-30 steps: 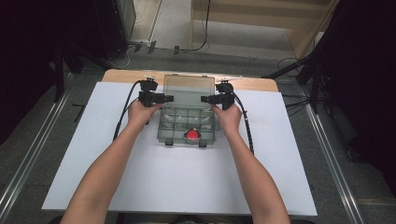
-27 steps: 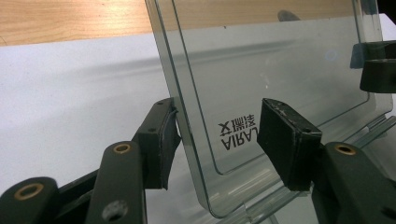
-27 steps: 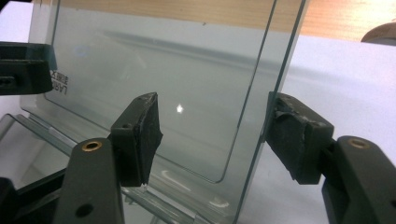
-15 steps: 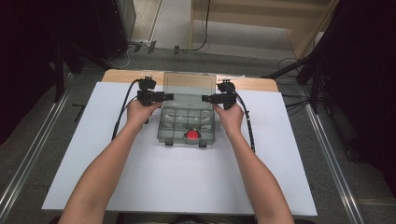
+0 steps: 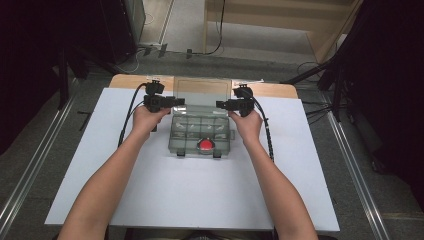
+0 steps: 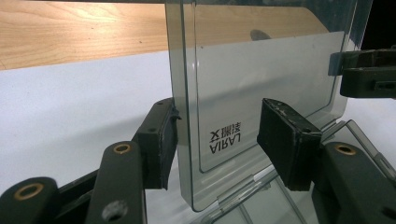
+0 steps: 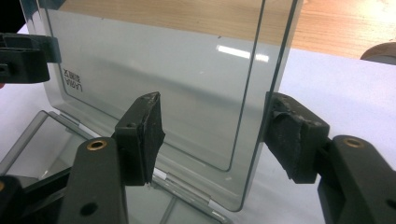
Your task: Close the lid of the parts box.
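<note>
A smoky clear plastic compartment box point(image 5: 202, 134) lies mid-table with a red object point(image 5: 205, 145) in a front cell. Its hinged lid point(image 5: 202, 92) stands raised at the back. My left gripper point(image 5: 177, 101) straddles the lid's left edge and my right gripper point(image 5: 222, 104) its right edge. In the left gripper view the lid point(image 6: 261, 70) edge runs between the jaws of my left gripper point(image 6: 219, 140), which stand wide, close to the left pad point(image 6: 161, 140). In the right gripper view my right gripper point(image 7: 215, 135) is open around the lid point(image 7: 163, 70) edge.
The box sits on a white sheet point(image 5: 200, 190) over a wooden table point(image 5: 130, 81). Cables trail from both grippers along the forearms. Dark stands and floor rails flank the table.
Almost nothing differs; both grippers stay at the raised lid's side edges, with the hands shifted only slightly.
</note>
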